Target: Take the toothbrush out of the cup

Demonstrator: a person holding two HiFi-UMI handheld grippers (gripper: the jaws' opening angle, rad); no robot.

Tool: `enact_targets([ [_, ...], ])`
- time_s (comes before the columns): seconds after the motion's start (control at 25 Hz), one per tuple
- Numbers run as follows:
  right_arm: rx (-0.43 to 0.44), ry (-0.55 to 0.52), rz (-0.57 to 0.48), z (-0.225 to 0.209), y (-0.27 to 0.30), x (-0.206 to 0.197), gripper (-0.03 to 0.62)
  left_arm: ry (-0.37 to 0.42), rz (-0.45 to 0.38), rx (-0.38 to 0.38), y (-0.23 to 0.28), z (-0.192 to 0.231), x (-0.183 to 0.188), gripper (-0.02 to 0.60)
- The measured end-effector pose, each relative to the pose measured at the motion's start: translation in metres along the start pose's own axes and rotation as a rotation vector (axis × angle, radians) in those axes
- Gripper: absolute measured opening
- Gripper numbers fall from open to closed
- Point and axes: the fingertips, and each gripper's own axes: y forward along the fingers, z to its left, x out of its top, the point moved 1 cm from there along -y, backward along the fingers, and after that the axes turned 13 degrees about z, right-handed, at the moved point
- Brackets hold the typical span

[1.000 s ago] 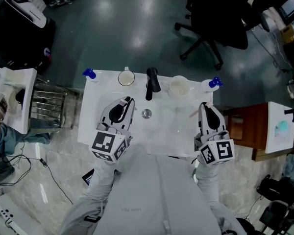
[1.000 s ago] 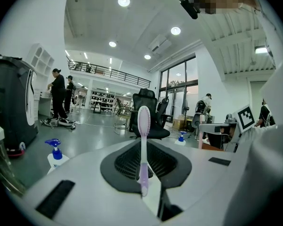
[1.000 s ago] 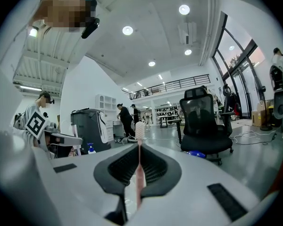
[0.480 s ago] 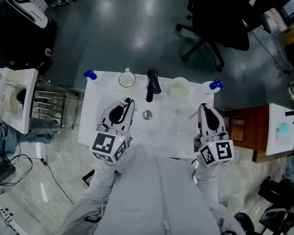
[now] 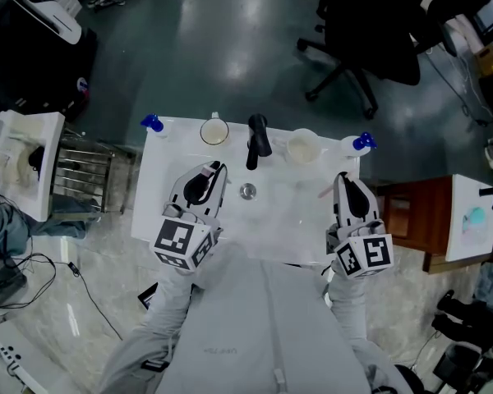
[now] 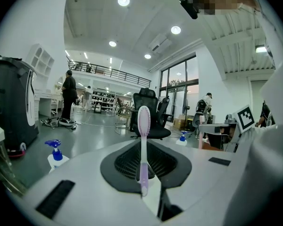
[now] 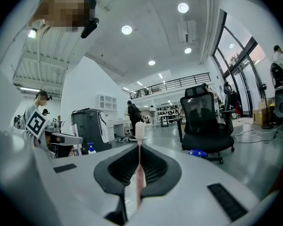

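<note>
Two cups stand at the back of the white sink top [image 5: 152, 212]: one [image 5: 214, 130] left of the black faucet [image 5: 255, 139], one [image 5: 301, 147] right of it. No brush shows in either. My left gripper [image 5: 207, 175] is shut on a purple toothbrush [image 6: 143, 145], which stands upright between the jaws with its head up. Over the right side of the basin, my right gripper [image 5: 346, 189] is shut on a pink toothbrush [image 7: 139, 159], also upright. Both grippers [image 6: 144, 175] [image 7: 137, 175] hover in front of the cups.
Blue pump bottles sit at the back corners [image 5: 151, 123] [image 5: 361, 141]. The drain [image 5: 247, 190] lies mid-basin. A black office chair [image 5: 361, 31] stands beyond the sink, a wooden stand [image 5: 407, 220] to the right, a metal rack [image 5: 82, 171] to the left.
Both grippers and their toothbrushes have stayed where they were. A person at the left edge of the head view has slipped mostly out of sight.
</note>
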Motion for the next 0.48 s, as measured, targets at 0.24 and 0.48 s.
enact_targets([
  [0.24,-0.004,0.007,0.006,0.0001,-0.0001,-0.0019,0.029,-0.004,0.007,0.007,-0.0002,0.0036,-0.0011,0.054],
  [0.48,-0.007,0.011,0.007,-0.003,-0.0006,-0.0053,0.028,-0.007,0.012,0.013,0.0019,0.0052,-0.0041,0.054],
])
